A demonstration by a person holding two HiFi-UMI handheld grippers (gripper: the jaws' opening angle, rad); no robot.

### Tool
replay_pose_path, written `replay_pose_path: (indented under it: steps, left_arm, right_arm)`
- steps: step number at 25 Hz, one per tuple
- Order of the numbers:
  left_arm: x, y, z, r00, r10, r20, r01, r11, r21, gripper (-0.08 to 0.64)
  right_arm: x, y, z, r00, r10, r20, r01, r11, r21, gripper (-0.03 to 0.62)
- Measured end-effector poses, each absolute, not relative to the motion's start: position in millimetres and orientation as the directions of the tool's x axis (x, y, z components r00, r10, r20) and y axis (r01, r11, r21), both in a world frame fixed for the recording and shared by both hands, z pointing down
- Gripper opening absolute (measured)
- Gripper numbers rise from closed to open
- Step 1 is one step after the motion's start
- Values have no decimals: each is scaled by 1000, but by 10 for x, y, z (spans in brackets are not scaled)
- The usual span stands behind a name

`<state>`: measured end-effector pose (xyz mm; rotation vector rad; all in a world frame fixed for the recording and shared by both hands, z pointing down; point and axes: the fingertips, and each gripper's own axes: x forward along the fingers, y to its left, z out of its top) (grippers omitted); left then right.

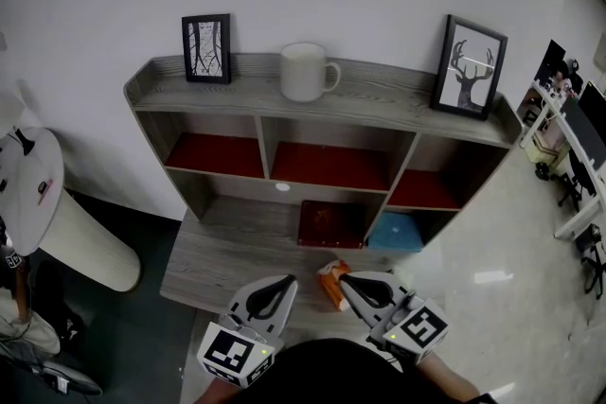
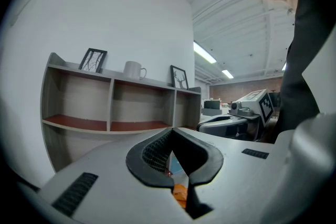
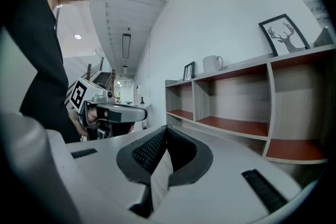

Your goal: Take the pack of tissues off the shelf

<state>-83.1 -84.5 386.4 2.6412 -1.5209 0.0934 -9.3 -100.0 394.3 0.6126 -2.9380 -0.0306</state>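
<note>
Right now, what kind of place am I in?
Probably an office or lab with a home-style corner: a gray shelf holding a mug and framed deer picture, with desks and monitors to the right.

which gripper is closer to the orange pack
Right. The right gripper sits just beside the orange pack, on its right; the left gripper is farther off on its left.
</note>
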Motion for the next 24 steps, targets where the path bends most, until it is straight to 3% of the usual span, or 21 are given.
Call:
replay_pose_path:
  steps: [24]
  left_arm:
    - [-801,-753,3896,507,-855,106,-862,-504,59,12]
  right_arm:
    - [-95,-925,4054,-909,-384,162,-383,923,37,17]
